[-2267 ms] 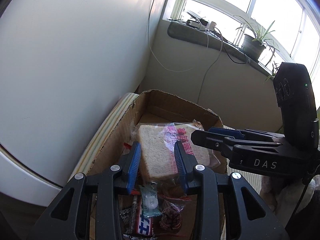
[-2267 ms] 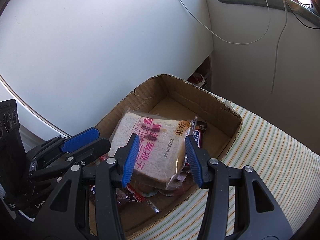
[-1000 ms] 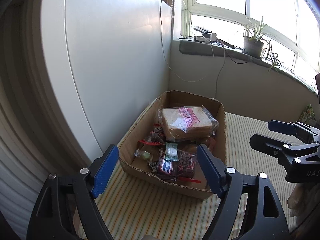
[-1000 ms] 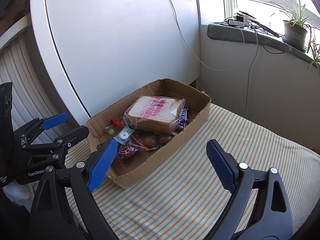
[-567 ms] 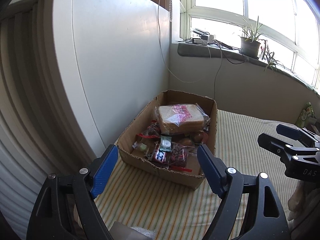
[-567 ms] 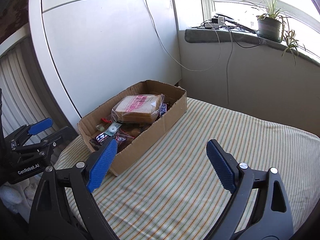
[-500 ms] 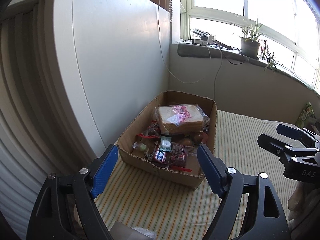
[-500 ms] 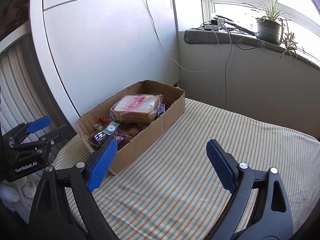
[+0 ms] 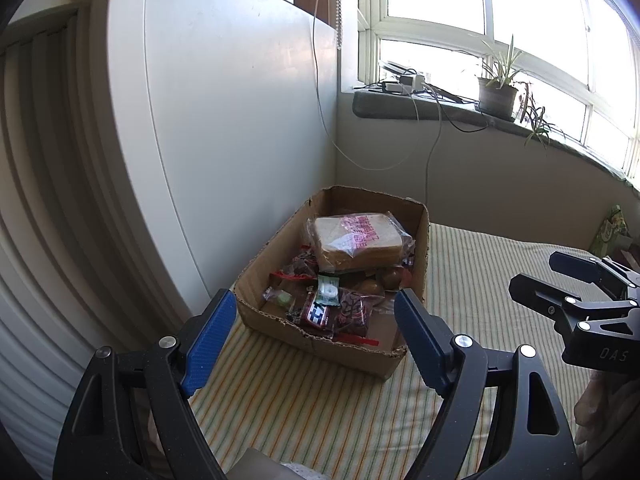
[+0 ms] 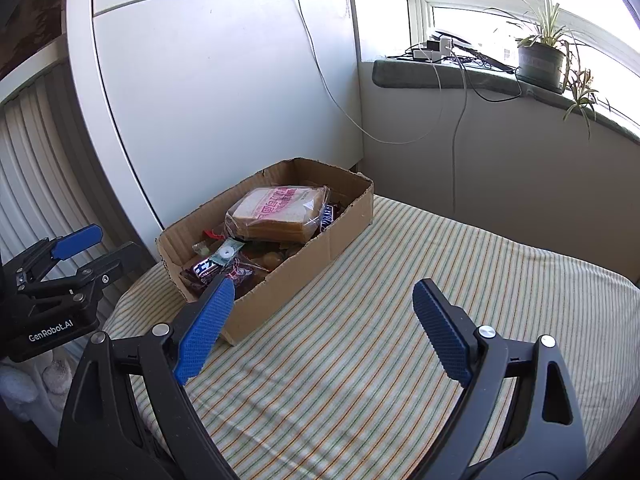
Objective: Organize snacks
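**Striped bed, snacks boxed – hold clear**

Left wrist: left hand-held gripper wide open, empty; cardboard box w/ bagged bread on top.

Right wrist: right hand-held gripper open, empty, near box. Judgement: pull back w/o nudging it.

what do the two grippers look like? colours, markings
Both are matte black plastic with silver screws and ribbed blue pads. The left gripper reads "GenRobot.AI" in the right wrist view; the right gripper reads "DAS" in the left wrist view. No cables or sleeves visible.
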`<act>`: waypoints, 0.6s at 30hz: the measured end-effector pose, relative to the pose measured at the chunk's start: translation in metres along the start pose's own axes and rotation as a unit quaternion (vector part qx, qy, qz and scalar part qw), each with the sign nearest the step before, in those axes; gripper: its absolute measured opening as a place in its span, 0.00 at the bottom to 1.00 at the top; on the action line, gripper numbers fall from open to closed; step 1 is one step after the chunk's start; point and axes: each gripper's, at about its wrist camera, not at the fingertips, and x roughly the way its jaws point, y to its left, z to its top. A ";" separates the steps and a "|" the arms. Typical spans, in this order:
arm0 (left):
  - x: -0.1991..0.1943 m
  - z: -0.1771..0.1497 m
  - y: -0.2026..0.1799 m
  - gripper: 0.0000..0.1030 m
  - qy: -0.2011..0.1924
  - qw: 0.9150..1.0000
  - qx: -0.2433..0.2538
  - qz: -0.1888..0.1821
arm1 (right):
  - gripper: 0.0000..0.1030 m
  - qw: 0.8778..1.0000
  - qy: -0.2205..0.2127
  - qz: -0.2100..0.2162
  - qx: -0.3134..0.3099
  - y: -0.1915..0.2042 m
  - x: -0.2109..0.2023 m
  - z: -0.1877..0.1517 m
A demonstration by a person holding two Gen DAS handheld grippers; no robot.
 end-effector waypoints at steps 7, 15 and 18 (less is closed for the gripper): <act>-0.001 0.000 -0.001 0.79 0.000 1.000 0.000 0.001 | 0.90 1.000 0.001 0.000 0.003 -0.001 0.000 -0.001; -0.001 0.000 -0.002 0.79 0.000 1.000 0.002 0.000 | 0.90 1.000 0.000 -0.001 0.004 -0.002 -0.002 -0.001; -0.001 0.000 -0.003 0.79 0.000 1.000 0.002 0.002 | 0.90 1.000 0.000 0.000 0.007 -0.004 -0.002 -0.001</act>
